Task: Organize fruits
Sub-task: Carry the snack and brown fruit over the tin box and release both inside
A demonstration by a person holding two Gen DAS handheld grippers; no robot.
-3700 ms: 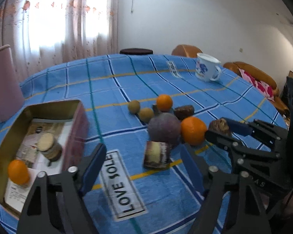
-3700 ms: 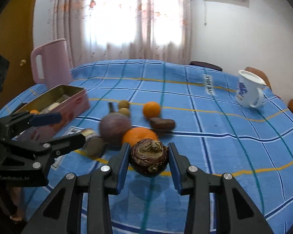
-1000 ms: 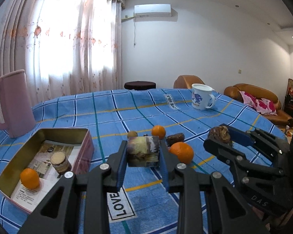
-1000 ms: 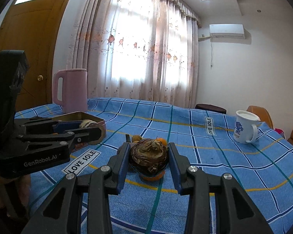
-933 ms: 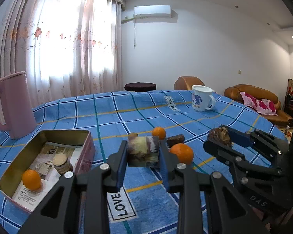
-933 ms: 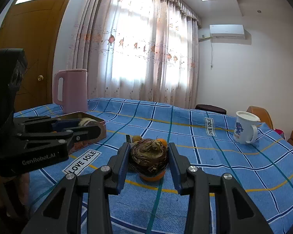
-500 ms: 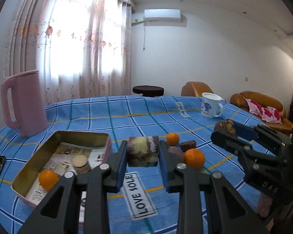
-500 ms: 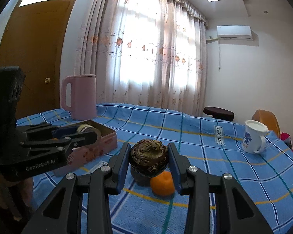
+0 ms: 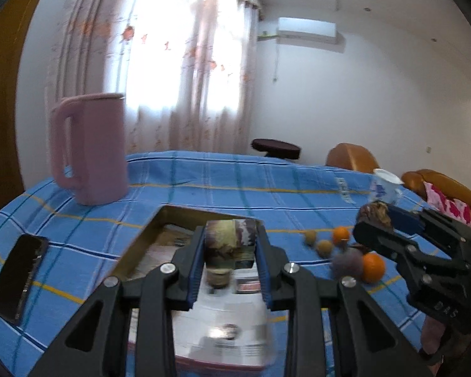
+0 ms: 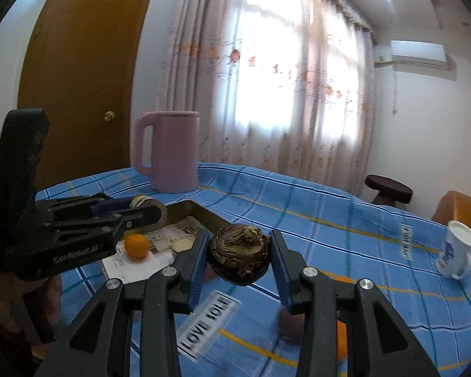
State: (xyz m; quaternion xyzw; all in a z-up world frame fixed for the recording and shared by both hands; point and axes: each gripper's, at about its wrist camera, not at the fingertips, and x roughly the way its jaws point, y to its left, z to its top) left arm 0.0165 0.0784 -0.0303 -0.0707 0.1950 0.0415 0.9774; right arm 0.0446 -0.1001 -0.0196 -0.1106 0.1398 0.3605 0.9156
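Observation:
My left gripper (image 9: 230, 251) is shut on a short cut fruit chunk (image 9: 230, 241) with a pale mottled skin and holds it above the open tin box (image 9: 147, 238). The box holds a small round slice (image 9: 218, 277) and an orange (image 10: 136, 245) on printed paper. My right gripper (image 10: 239, 259) is shut on a dark brown wrinkled round fruit (image 10: 239, 253), lifted over the blue checked cloth just right of the box (image 10: 204, 212). It also shows in the left wrist view (image 9: 375, 216). Loose fruit stays on the cloth: a purple round fruit (image 9: 348, 264), two oranges (image 9: 373, 267), small brown fruits (image 9: 317, 242).
A pink jug (image 9: 89, 150) stands at the table's far left behind the box. A black phone (image 9: 17, 278) lies left of the box. A white mug (image 10: 455, 251) stands at the far right. A "LOVE SOLE" label (image 10: 207, 323) lies on the cloth.
Both grippers have swung left with their fruit. The left one now hangs over the tin box; the right one has come up beside the box, leaving the fruit pile to the right.

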